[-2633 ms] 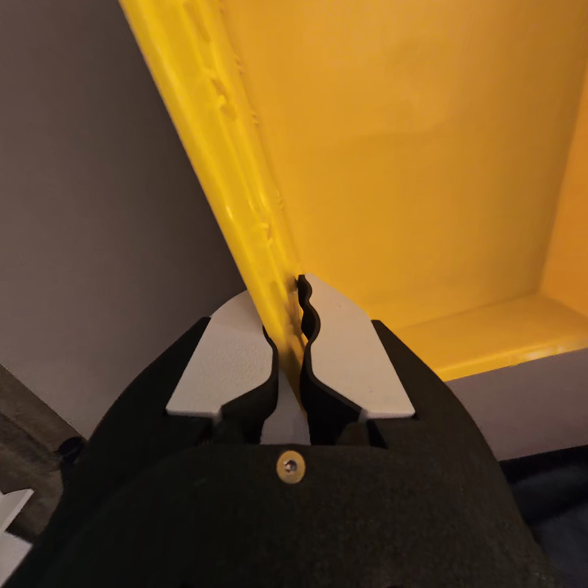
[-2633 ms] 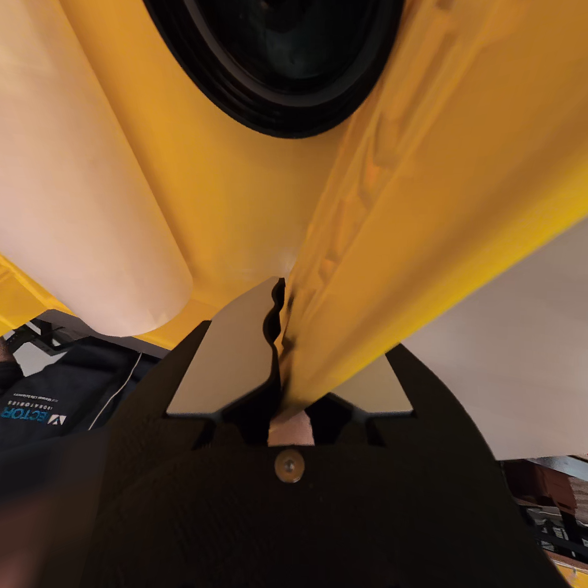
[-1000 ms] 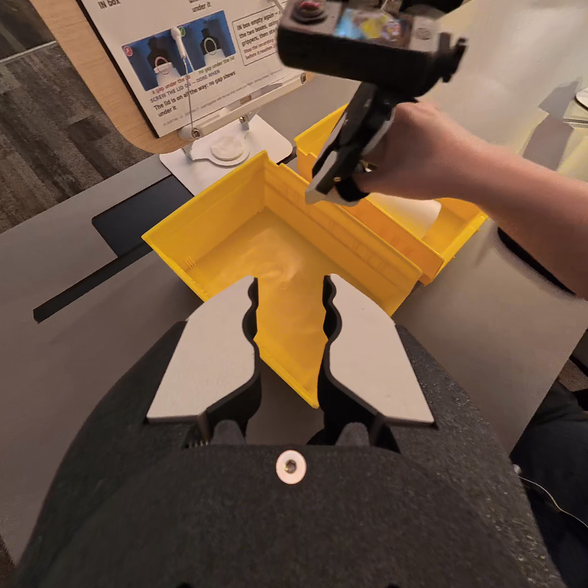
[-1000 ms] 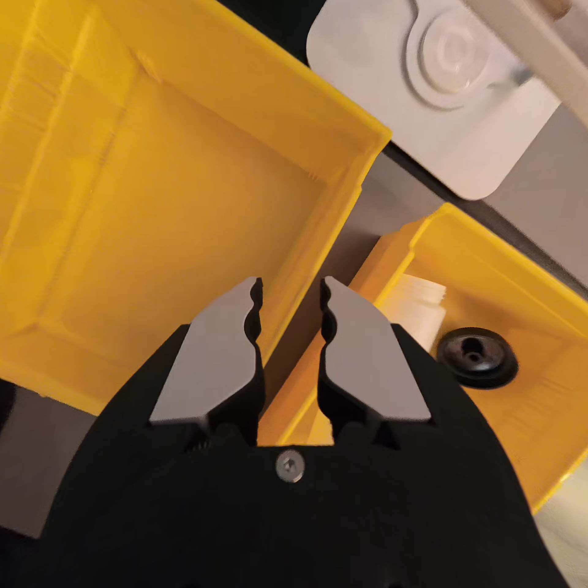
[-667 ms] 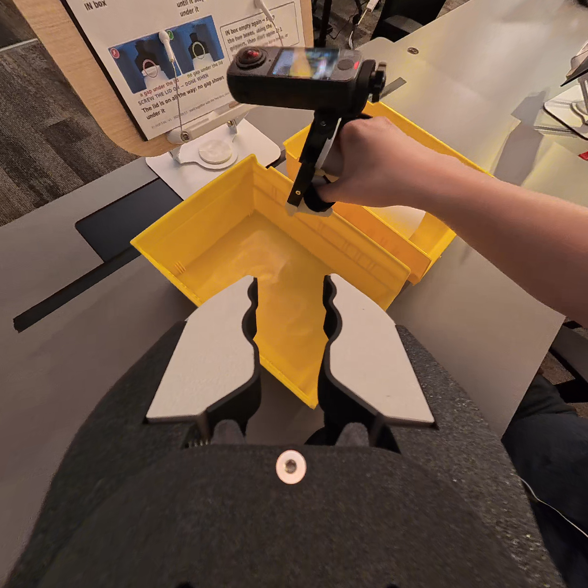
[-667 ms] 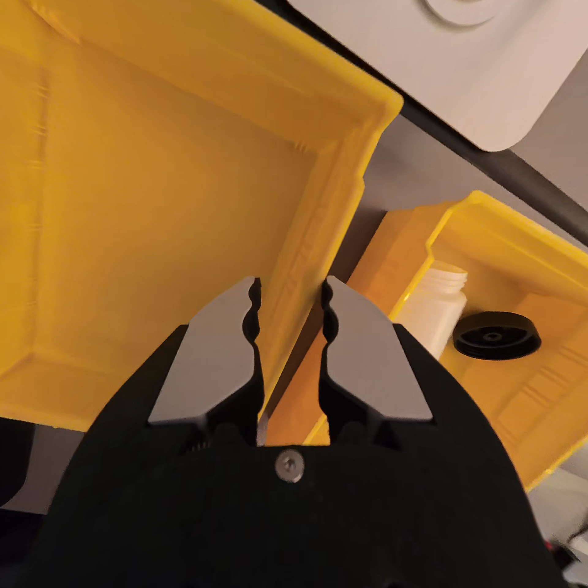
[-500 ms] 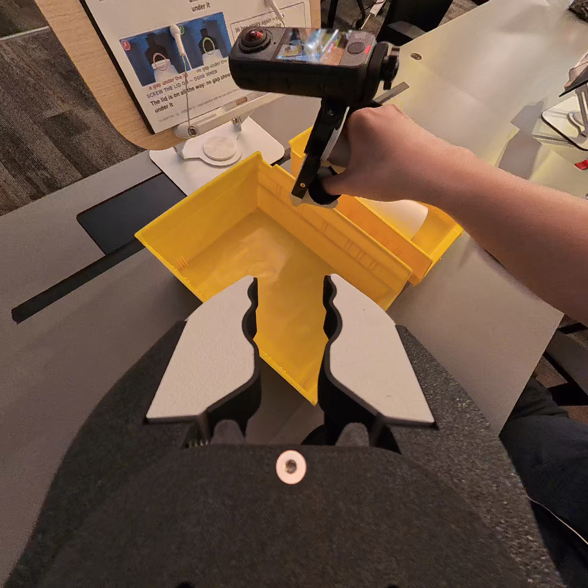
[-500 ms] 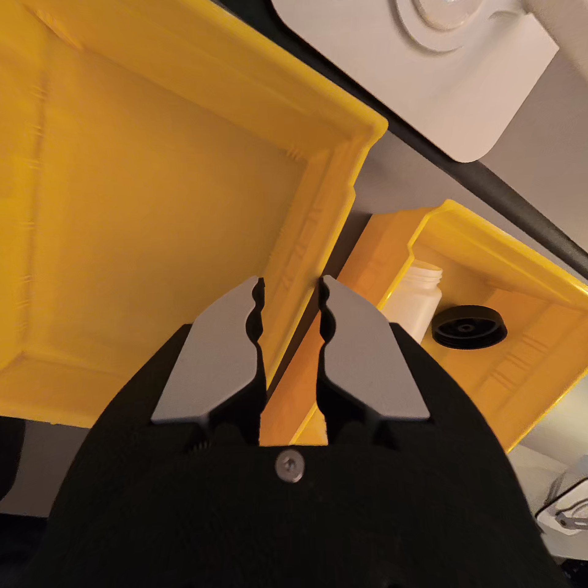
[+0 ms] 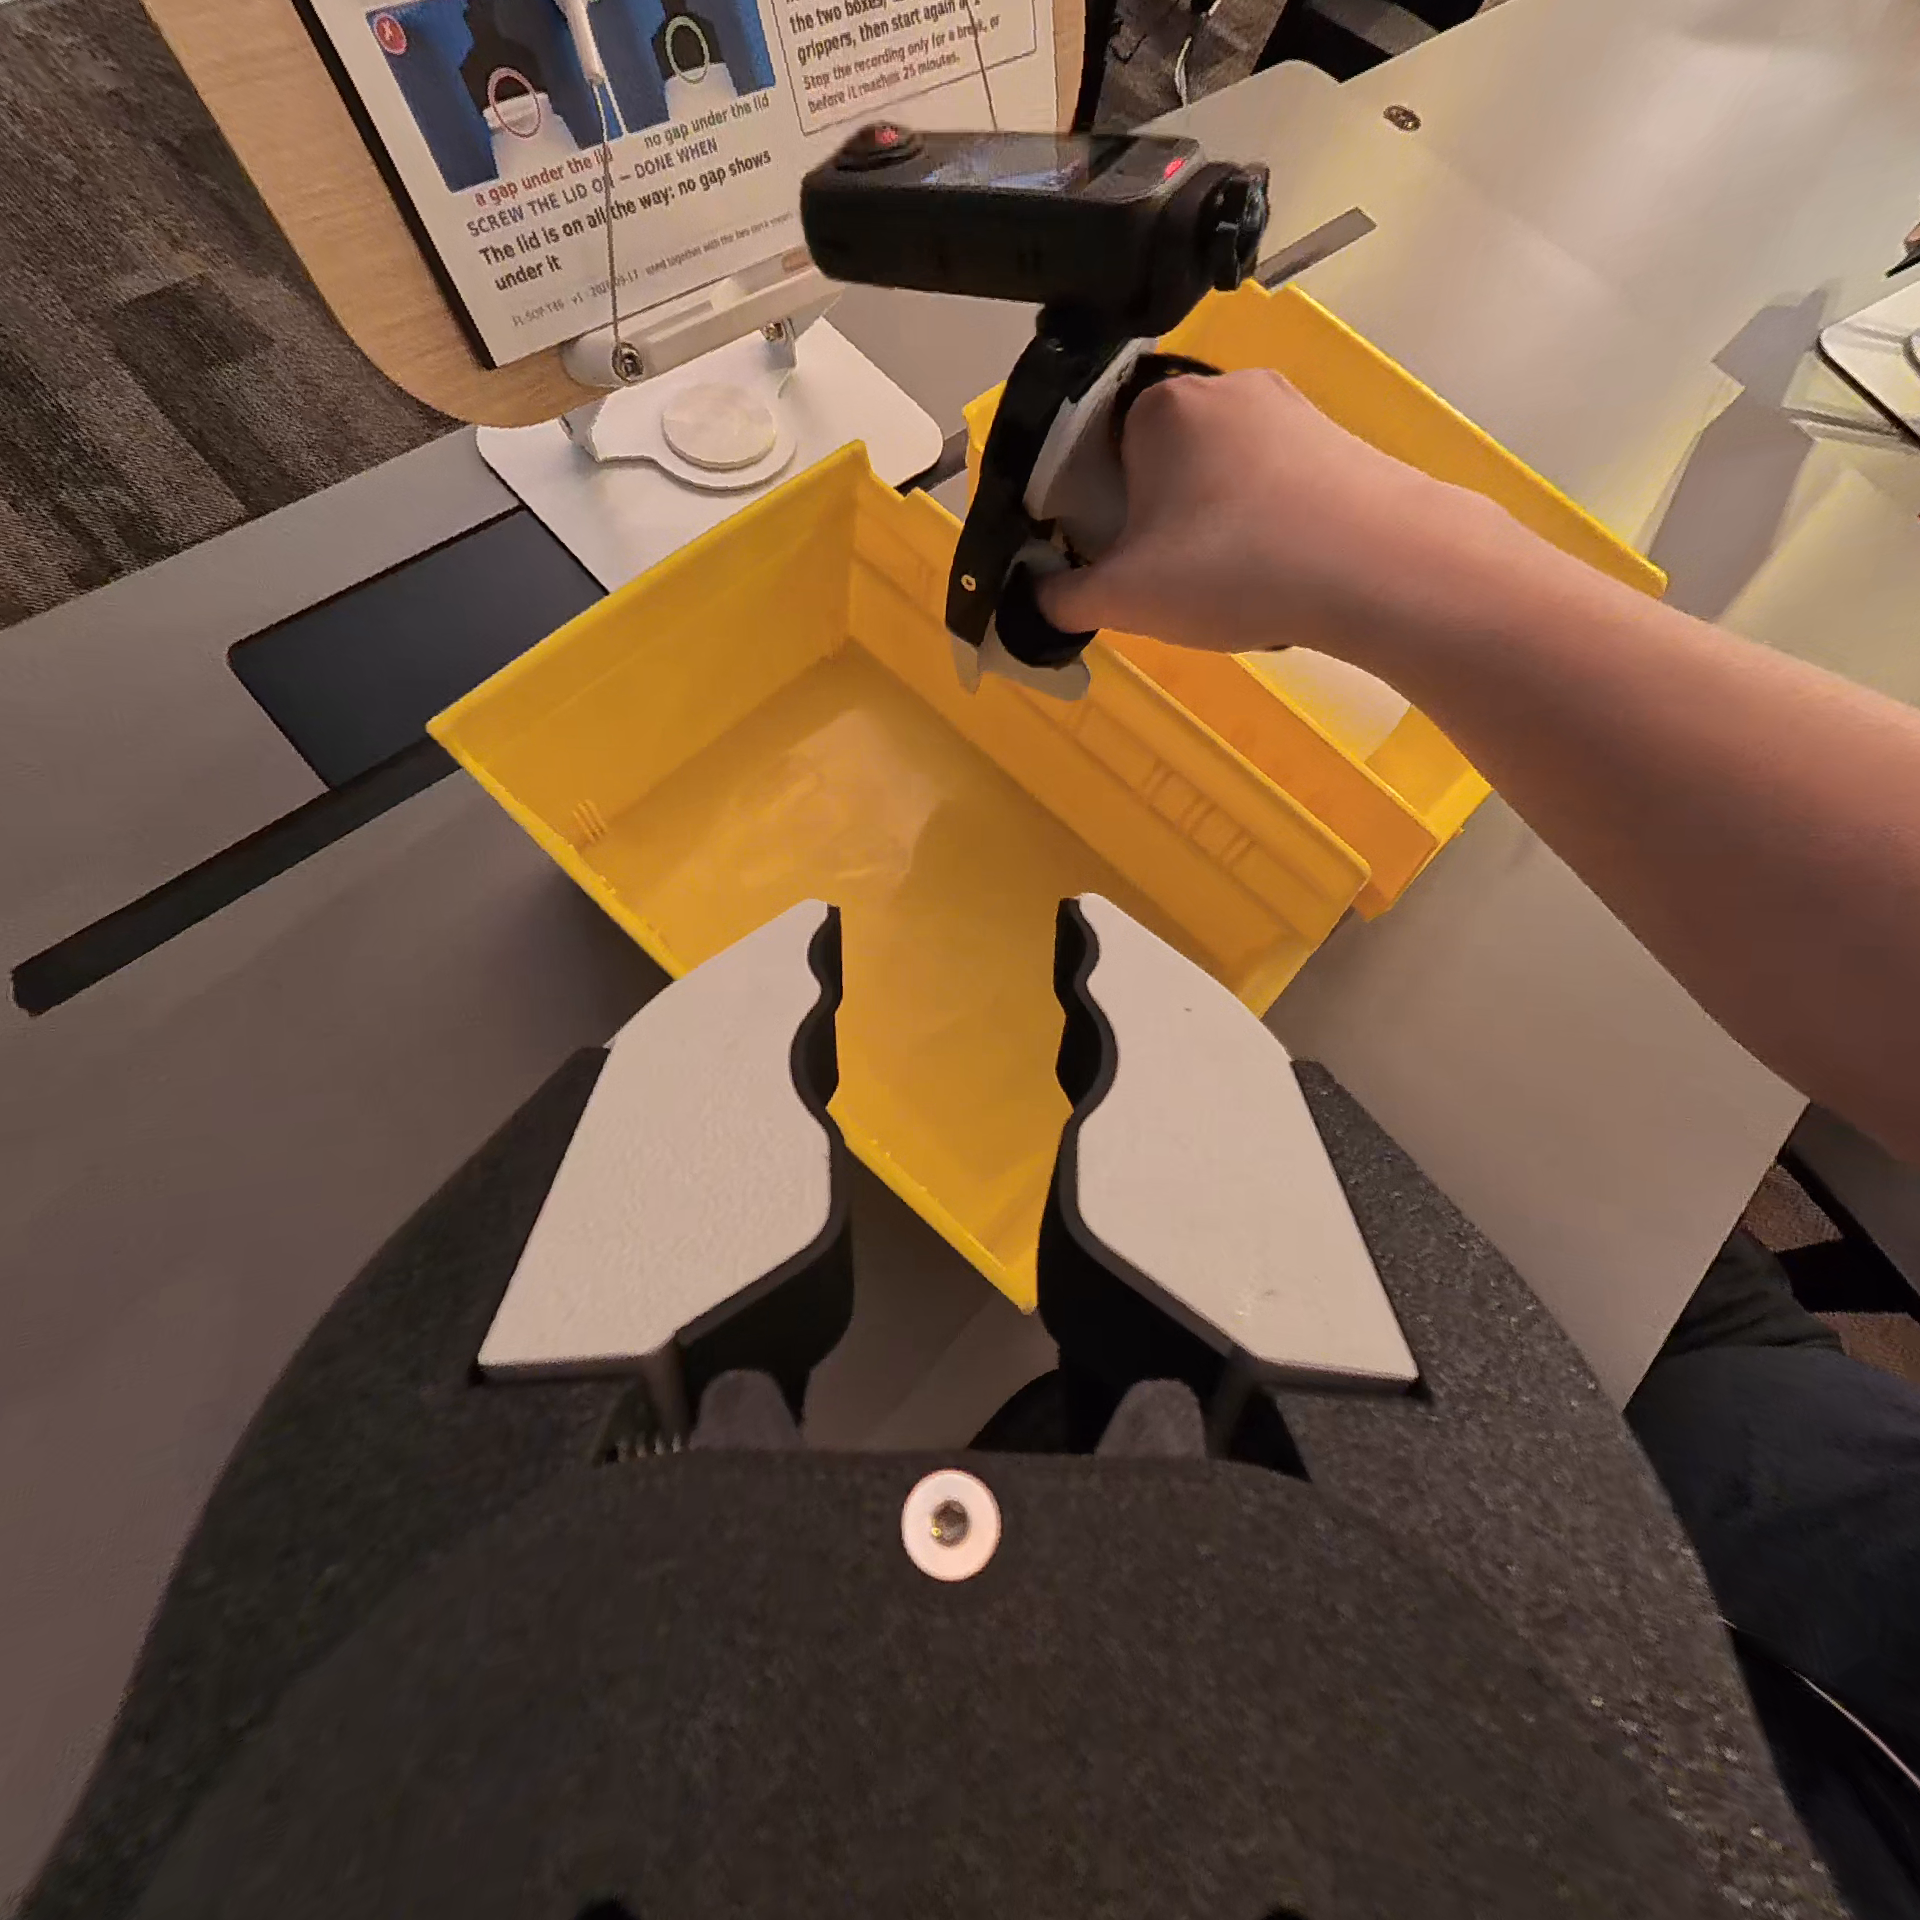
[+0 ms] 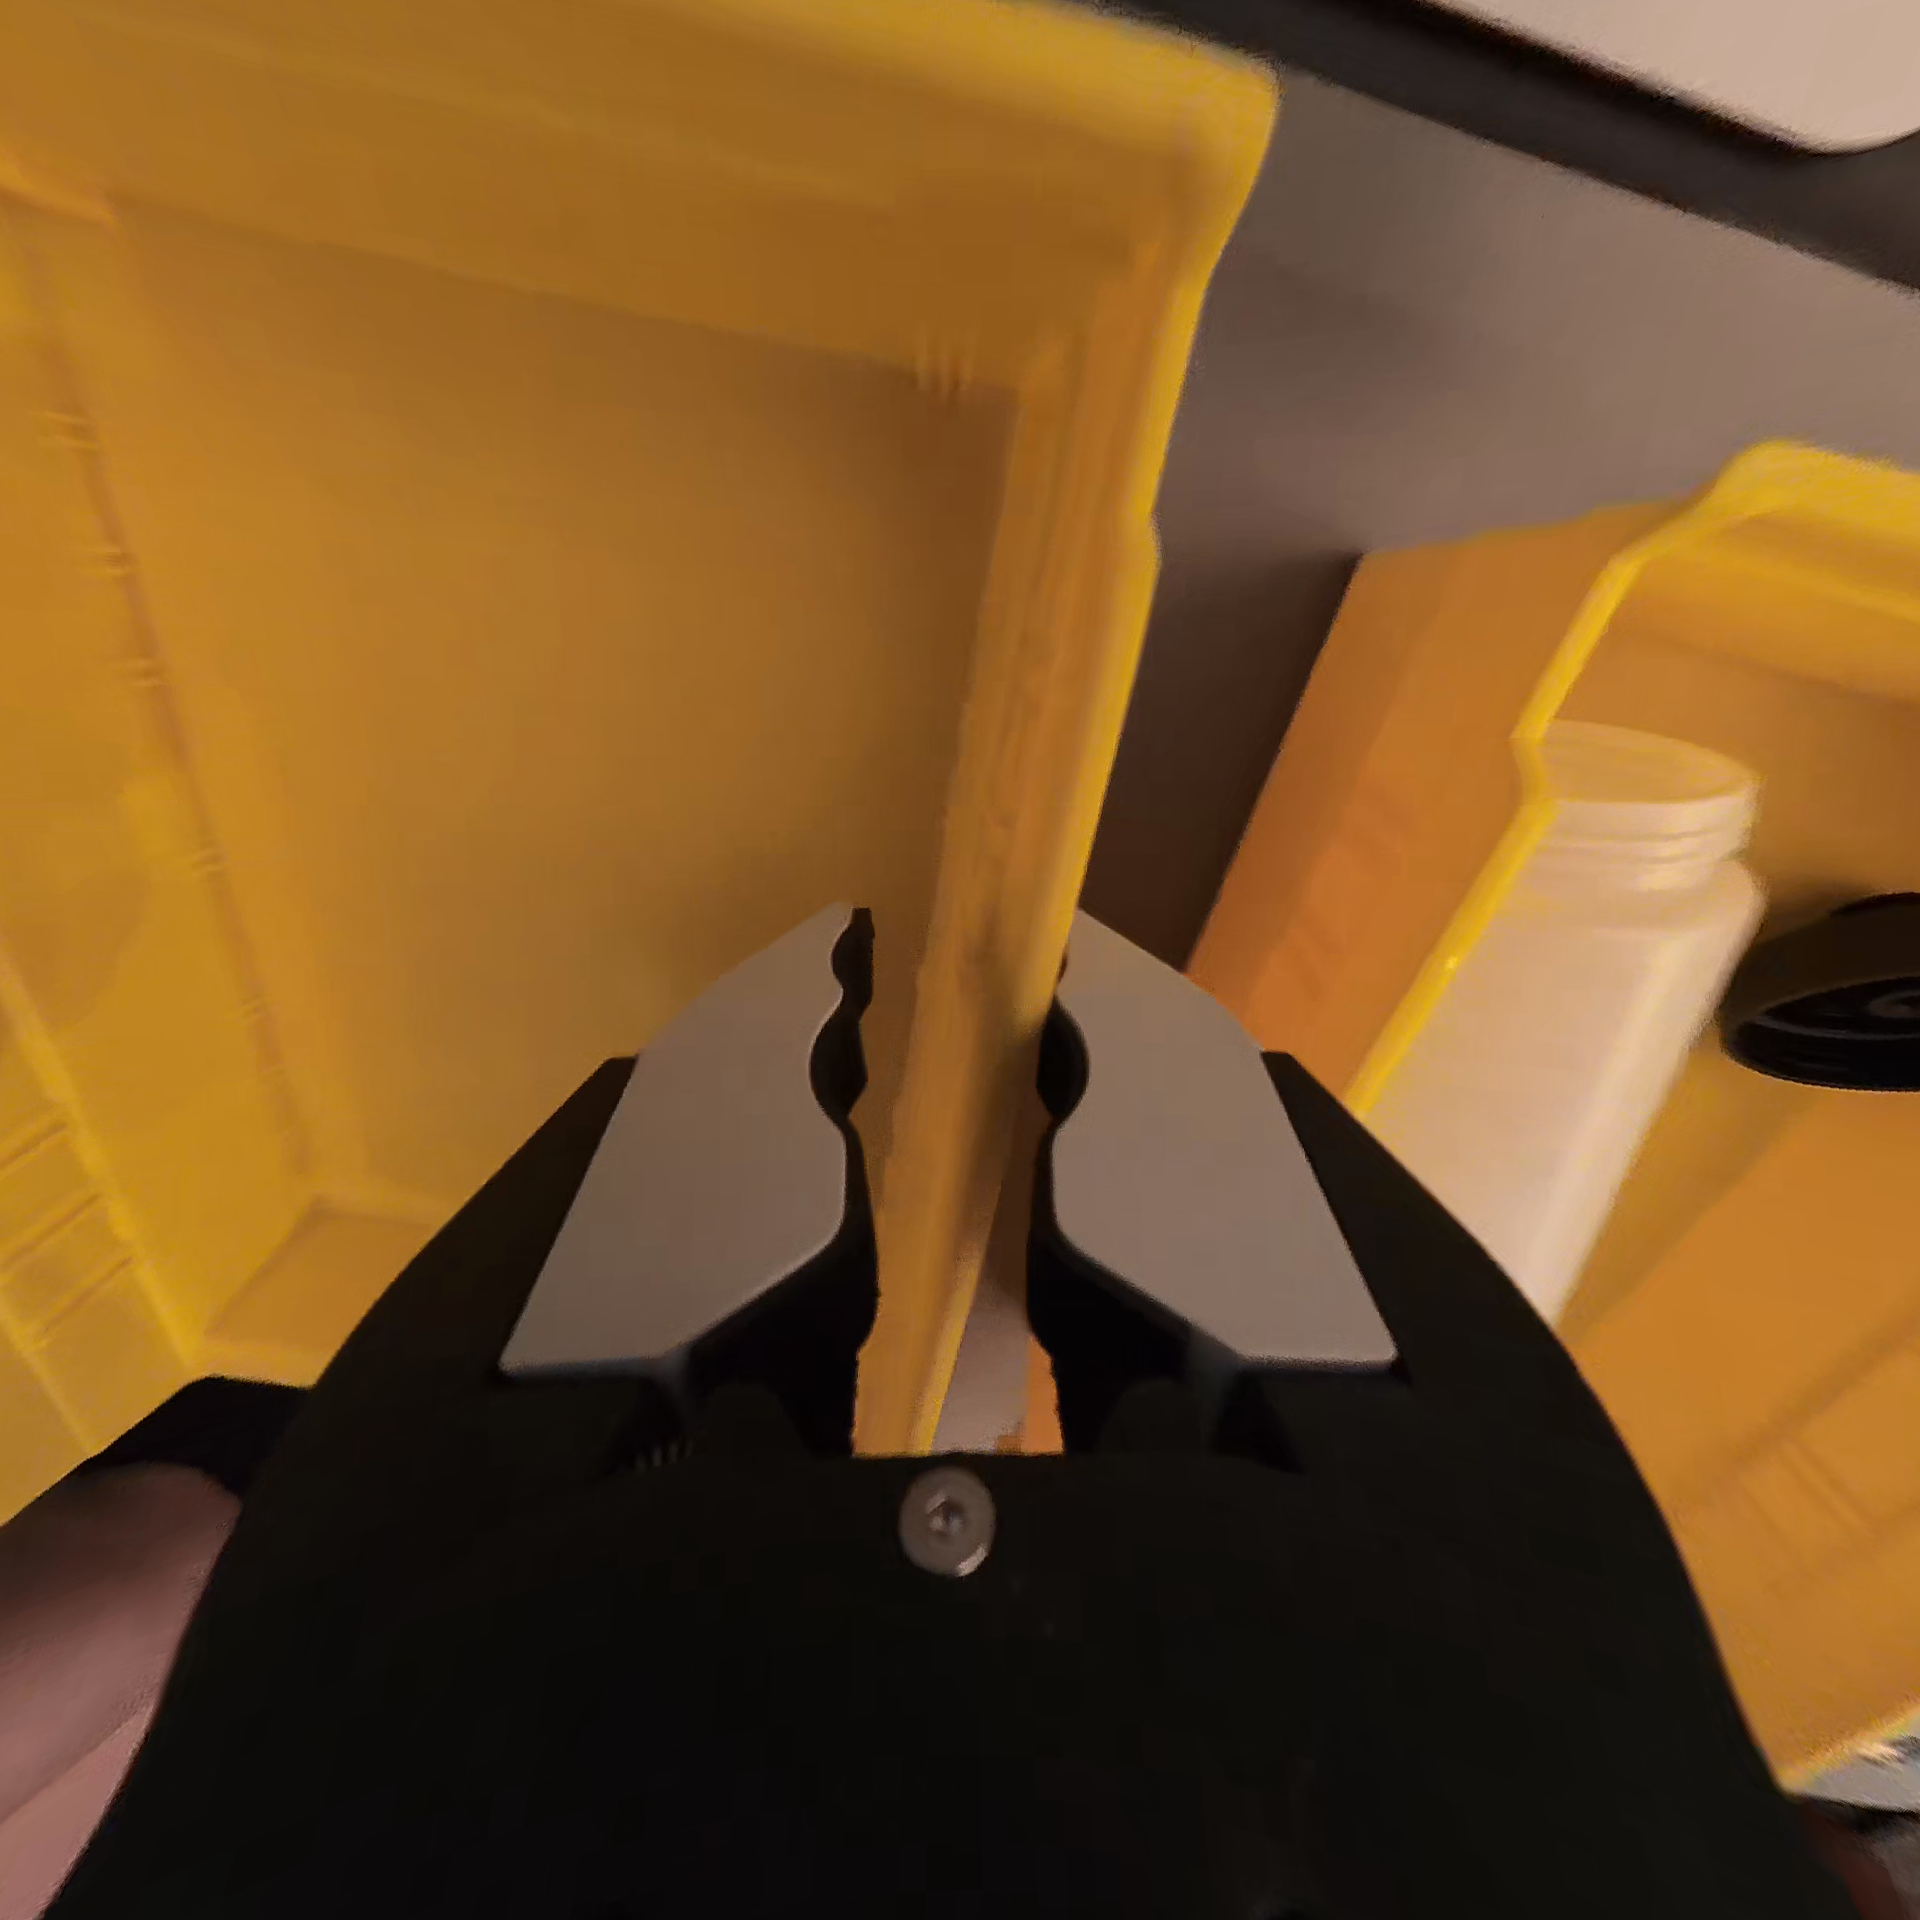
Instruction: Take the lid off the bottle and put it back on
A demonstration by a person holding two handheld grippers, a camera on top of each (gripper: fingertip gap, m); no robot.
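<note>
A white bottle (image 10: pixel 1579 987) with no lid lies in the right yellow bin (image 10: pixel 1621 592). Its black lid (image 10: pixel 1839 1018) lies beside it, inner side up. In the left wrist view only a sliver of the bottle (image 9: pixel 1371 707) shows behind the arm. My right gripper (image 10: pixel 961 925) is open, and its jaws straddle the right wall of the empty left yellow bin (image 10: pixel 1081 582). It also shows in the left wrist view (image 9: pixel 1018 655), held by a hand at that wall. My left gripper (image 9: pixel 940 914) is open and empty, above the near corner of the empty bin (image 9: pixel 644 665).
A sign stand with a white base (image 9: pixel 717 426) stands behind the bins. A dark pad (image 9: pixel 395 634) lies on the grey table (image 9: pixel 260 1039) at the back left. The table's edge (image 9: pixel 1704 1226) runs along the right, with a person's leg beyond it.
Both grippers, earlier shut on bin walls, have let go and lifted. In the last half second my right gripper has dropped onto the empty bin's right wall. The left has barely moved.
</note>
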